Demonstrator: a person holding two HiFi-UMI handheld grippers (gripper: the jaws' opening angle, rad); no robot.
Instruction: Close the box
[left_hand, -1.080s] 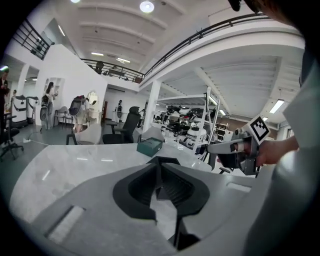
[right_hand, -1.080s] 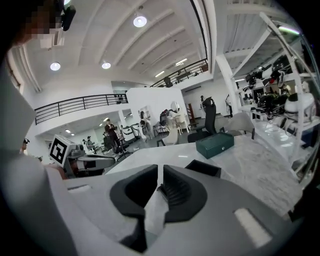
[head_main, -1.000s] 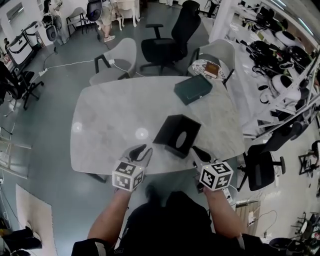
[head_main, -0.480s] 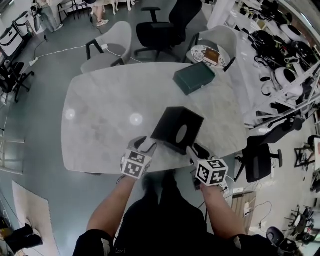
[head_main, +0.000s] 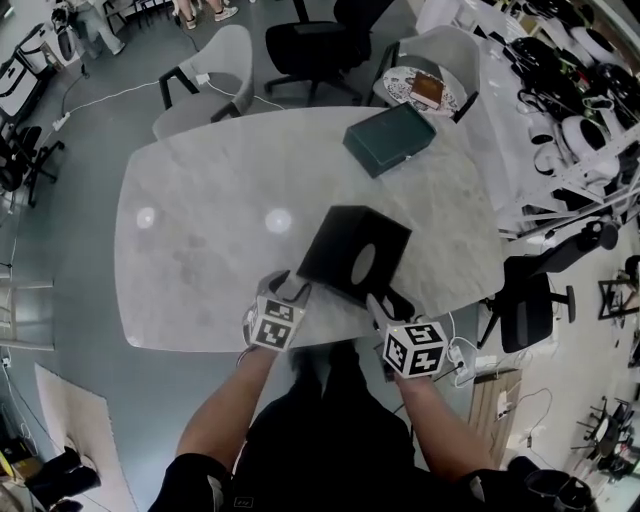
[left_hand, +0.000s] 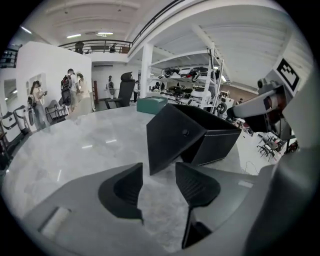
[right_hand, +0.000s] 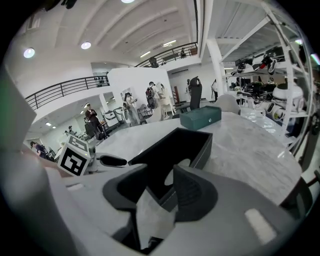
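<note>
matte black box (head_main: 355, 255); left gripper (left_hand: 159, 172), right gripper (right_hand: 159, 175) ribbed jaws just spread, grasping nothing

Seeing a matte black box (head_main: 352, 250) by the near edge of the table (head_main: 200, 230), a dark green case (head_main: 390, 138) toward its far right corner, grey-white marbling across the top, black-and-white square markers on the left gripper (head_main: 286, 288) and right gripper (head_main: 388, 303).
</note>
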